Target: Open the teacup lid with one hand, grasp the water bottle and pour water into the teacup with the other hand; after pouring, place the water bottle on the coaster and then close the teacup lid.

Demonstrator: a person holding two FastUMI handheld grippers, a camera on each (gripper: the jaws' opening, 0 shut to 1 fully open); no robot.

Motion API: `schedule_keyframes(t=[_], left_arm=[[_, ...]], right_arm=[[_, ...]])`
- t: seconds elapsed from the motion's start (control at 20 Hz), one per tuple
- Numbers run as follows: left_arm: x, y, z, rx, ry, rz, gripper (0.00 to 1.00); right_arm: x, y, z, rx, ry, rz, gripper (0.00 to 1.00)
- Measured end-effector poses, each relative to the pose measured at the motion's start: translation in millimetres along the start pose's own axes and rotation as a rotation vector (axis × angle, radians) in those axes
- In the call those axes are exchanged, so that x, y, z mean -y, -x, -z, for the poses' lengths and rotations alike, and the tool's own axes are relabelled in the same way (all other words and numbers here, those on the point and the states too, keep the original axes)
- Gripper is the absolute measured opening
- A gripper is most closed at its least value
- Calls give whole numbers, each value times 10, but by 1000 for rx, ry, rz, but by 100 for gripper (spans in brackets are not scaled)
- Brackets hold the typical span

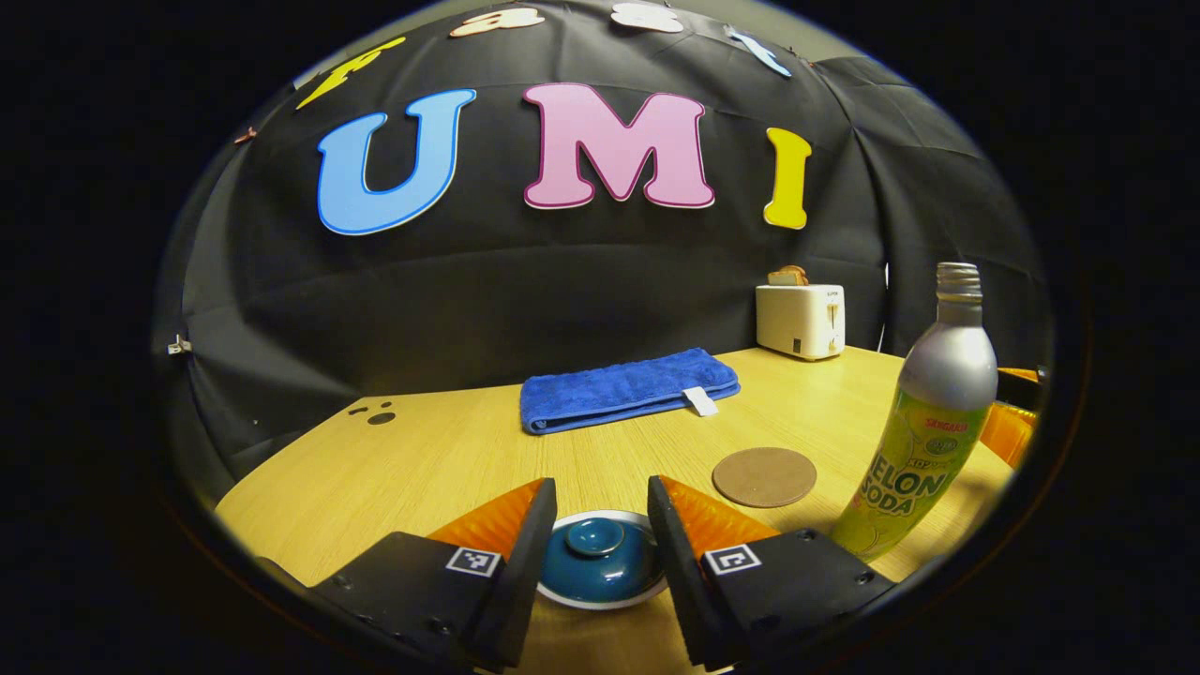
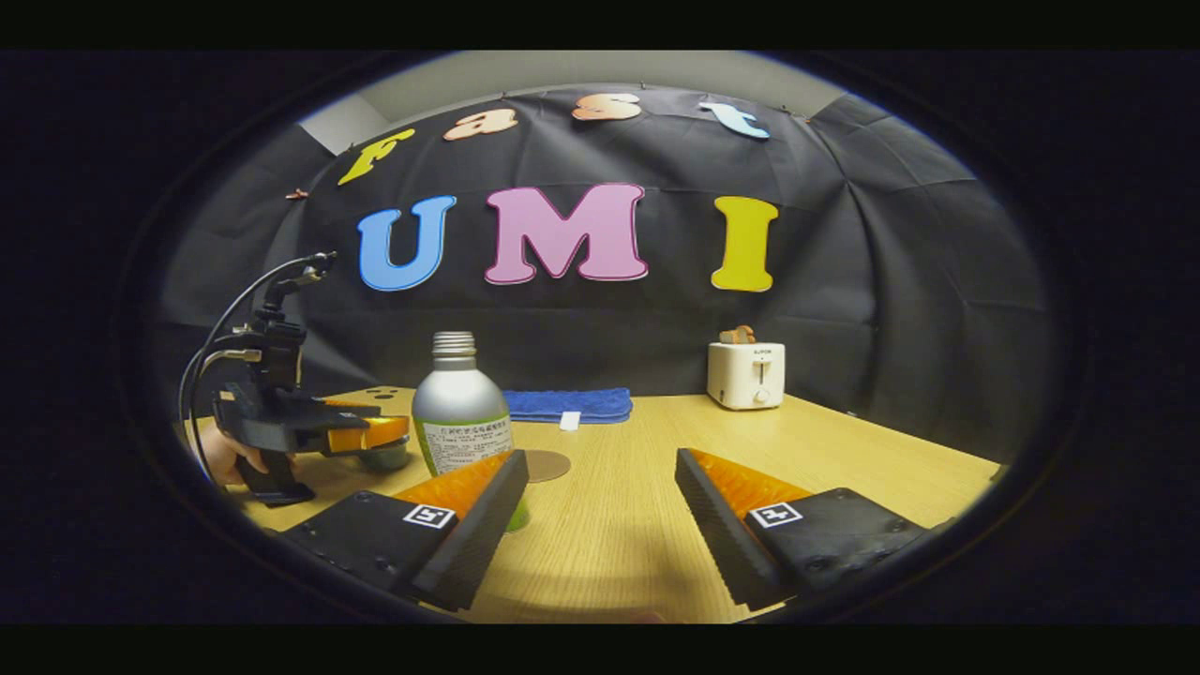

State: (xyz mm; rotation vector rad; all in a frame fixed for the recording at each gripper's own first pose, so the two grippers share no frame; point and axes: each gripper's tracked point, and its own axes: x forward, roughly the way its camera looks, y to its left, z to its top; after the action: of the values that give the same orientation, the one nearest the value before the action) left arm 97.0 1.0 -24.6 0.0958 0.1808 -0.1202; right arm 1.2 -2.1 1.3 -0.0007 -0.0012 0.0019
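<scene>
Lid: the teal lid sits on the cup, a round knob at its top centre. It looks like glazed ceramic, so likely hard, slick and breakable. The knob is the place to pinch, and it should lift straight up.
Cup: a white rim shows under the lid in the left gripper view. The cup stands at the near edge of the worktop, left of the bottle.
Bottle: the bottle has a silver shoulder and neck, a green label and a bare threaded mouth with no cap. It stands upright, just right of the coaster. It looks like thin metal: stiff, smooth and, if full, fairly heavy. I would grip it around the labelled body, below the shoulder, and keep it upright, since an open mouth spills easily.
Coaster: the coaster is a flat brown disc, bare, between cup and bottle.
Left hand-held gripper: the left hand-held gripper has its fingers spread, one on each side of the lid, not touching it.
Right hand-held gripper: the right hand-held gripper is wide and holds nothing. The bottle stands just behind its left finger.
Stage: by my reading the task is at the start, the lid on and the bottle untouched.
Background: a blue towel and a toaster lie well behind.
</scene>
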Motion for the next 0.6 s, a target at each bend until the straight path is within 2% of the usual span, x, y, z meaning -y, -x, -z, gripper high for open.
schedule_keyframes(t=[0.2,0.35,0.4,0.6], left_arm=[[4,-54,41,-25,-9,8,59],[14,-90,60,-43,-21,8,43],[9,-89,64,-45,-25,6,45],[-6,-98,54,-46,-20,-2,36]], right_arm=[[4,1,3,0,0,0,96],[9,1,3,0,0,0,96],[6,1,5,1,0,0,96],[5,5,8,0,0,0,98]])
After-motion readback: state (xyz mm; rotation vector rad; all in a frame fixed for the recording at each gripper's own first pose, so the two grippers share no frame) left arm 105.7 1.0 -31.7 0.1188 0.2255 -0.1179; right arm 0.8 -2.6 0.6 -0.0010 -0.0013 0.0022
